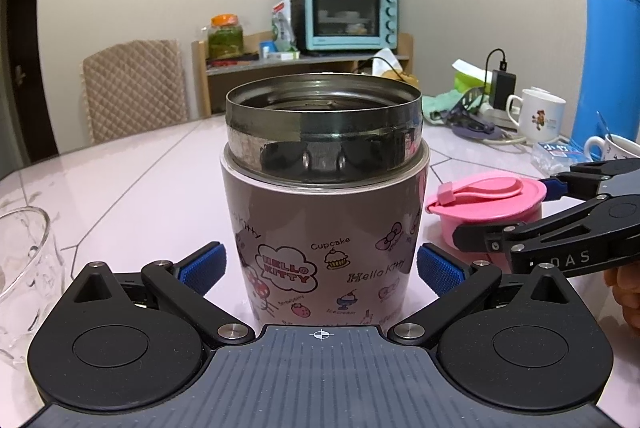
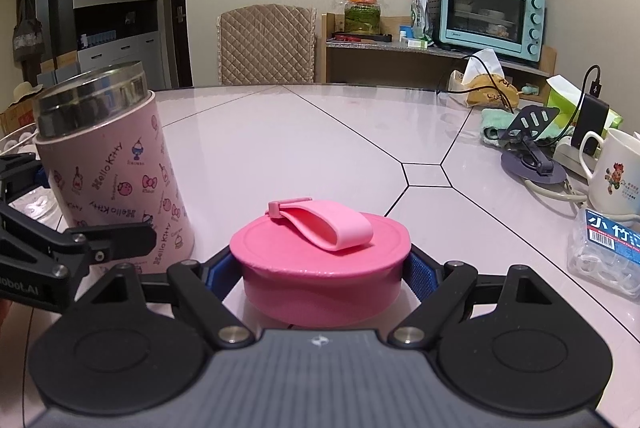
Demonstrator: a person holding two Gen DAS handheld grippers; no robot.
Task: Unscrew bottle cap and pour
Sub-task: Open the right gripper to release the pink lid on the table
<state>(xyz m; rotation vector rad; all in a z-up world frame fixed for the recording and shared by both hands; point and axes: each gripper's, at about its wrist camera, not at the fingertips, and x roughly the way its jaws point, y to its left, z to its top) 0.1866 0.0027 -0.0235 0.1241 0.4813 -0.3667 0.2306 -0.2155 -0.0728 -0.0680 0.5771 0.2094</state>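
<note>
1. The left gripper (image 1: 320, 268) pointed slightly downward, its blue pads (image 1: 204, 264) set on either side of the pink flask (image 1: 324, 228) near its base, with a sliver of gap showing at each pad.
2. The right gripper (image 2: 324, 268), just right of the flask, was clamped on the pink cap (image 2: 320, 264).
3. Part of a hand (image 1: 624, 288) showed behind the right gripper.
</note>
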